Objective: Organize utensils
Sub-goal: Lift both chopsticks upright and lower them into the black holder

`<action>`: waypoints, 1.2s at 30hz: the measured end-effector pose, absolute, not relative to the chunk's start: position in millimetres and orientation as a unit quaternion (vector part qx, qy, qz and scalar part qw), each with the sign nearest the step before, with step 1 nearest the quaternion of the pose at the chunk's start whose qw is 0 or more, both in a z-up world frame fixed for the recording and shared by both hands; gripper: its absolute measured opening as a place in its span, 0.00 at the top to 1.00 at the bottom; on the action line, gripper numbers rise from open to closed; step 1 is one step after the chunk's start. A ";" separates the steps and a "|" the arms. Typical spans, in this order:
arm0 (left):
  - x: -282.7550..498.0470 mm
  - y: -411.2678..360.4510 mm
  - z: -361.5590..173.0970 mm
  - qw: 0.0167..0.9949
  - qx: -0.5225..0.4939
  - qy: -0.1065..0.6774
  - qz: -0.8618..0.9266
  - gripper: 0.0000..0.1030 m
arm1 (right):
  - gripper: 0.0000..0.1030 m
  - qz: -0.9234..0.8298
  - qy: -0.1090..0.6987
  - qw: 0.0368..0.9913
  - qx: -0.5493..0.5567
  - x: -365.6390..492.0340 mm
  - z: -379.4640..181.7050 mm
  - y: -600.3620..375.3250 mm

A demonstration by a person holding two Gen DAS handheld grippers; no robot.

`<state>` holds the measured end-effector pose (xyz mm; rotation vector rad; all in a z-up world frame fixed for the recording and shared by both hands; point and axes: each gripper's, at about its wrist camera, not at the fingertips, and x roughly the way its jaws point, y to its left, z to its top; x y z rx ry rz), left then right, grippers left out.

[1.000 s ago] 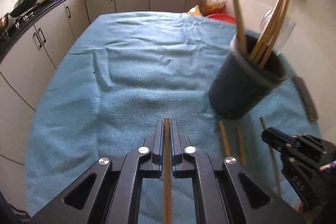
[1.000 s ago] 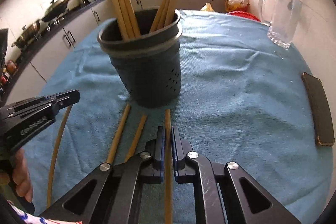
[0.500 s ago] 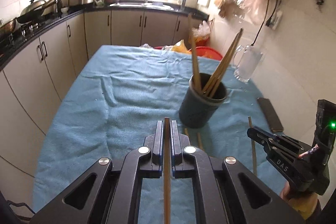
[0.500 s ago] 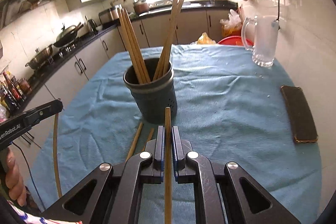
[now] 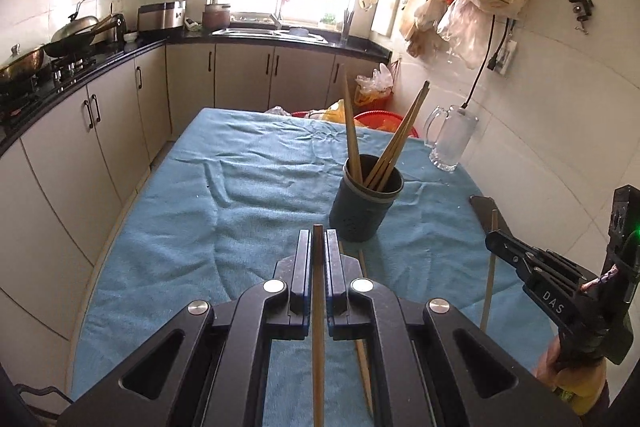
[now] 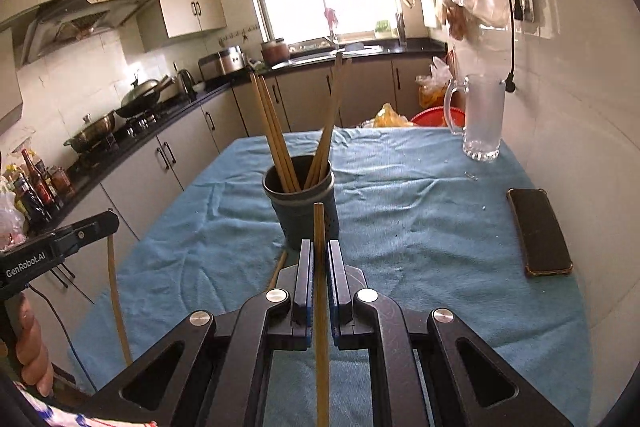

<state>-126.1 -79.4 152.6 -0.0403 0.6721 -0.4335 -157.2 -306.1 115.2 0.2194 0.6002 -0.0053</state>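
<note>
Glass mug [image 6: 482, 119] and phone [image 6: 540, 231] beside holder [image 6: 300, 203]

Teal cloth [image 5: 248, 211], dark grey holder [image 6: 298, 203] w/ tan chopsticks [image 6: 276, 139], black phone [image 6: 540, 231], red basin [image 5: 380, 119]

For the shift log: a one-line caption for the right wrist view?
Right gripper shut on a chopstick, aimed at the dark holder of chopsticks on the blue cloth.

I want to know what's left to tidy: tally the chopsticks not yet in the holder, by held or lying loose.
Chopstick in left fingers: 1
Chopstick in right fingers: 1
Loose chopsticks on the cloth: 2
Total: 4
</note>
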 end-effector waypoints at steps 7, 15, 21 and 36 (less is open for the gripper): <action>-144.4 -81.5 156.9 0.925 -0.013 0.313 -0.214 0.95 | 0.94 -0.006 0.270 0.959 0.087 -181.2 131.9 -298.0; -163.8 -78.6 165.9 0.933 -0.011 0.295 -0.208 0.95 | 0.94 -0.006 0.255 0.963 0.087 -197.5 142.1 -298.8; -172.4 -76.7 171.2 0.935 -0.012 0.288 -0.206 0.95 | 0.94 -0.004 0.247 0.965 0.087 -205.3 147.8 -298.2; -176.1 -80.8 177.2 0.936 -0.003 0.286 -0.203 0.95 | 0.94 -0.005 0.232 0.969 0.086 -216.1 159.4 -298.2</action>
